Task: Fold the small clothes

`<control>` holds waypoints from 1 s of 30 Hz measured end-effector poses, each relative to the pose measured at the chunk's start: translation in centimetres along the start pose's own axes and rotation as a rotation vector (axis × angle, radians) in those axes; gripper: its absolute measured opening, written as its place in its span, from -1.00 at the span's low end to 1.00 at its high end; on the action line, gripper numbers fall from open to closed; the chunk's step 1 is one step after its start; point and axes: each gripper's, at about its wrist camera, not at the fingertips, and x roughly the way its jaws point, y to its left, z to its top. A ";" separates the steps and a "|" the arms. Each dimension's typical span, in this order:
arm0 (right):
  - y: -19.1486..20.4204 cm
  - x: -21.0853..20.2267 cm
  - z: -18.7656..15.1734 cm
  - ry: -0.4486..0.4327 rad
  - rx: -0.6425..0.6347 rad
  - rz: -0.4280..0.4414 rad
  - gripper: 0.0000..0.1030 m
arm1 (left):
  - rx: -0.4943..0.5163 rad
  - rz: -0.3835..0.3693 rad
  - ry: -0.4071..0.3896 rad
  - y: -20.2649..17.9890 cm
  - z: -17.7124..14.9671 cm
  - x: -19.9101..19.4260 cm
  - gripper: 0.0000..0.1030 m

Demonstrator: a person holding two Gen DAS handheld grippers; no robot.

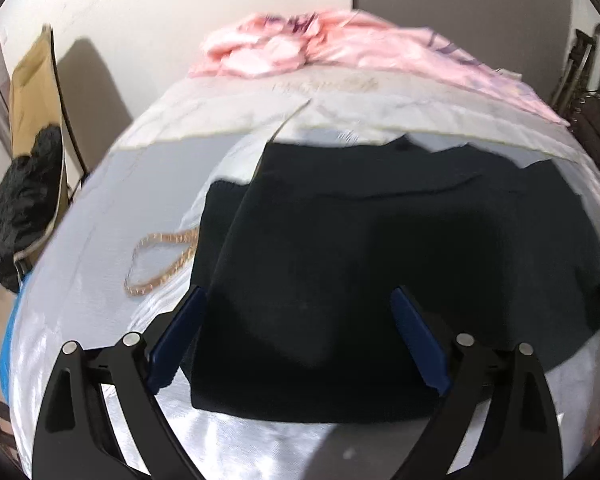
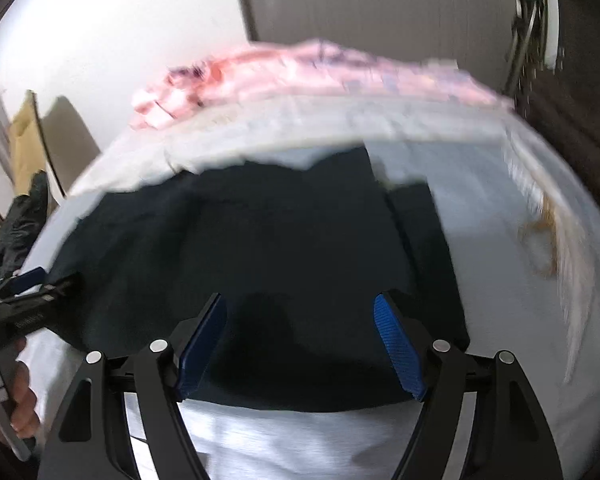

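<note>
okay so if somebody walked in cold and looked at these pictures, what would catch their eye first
First the dark garment spread flat across the pale bed sheet, filling the middle, with the open left gripper and open right gripper poised over its near edge. Then the crumpled pink cloth at the far end.

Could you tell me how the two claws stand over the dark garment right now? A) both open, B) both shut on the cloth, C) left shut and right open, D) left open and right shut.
A: the left claw and the right claw each show a wide gap between their blue pads, with the dark garment lying flat on the bed below, ungripped.
</note>
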 end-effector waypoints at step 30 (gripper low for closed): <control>-8.7 -3.5 -5.7 0.025 0.466 0.296 0.53 | 0.079 -0.116 0.055 -7.0 1.4 0.7 0.89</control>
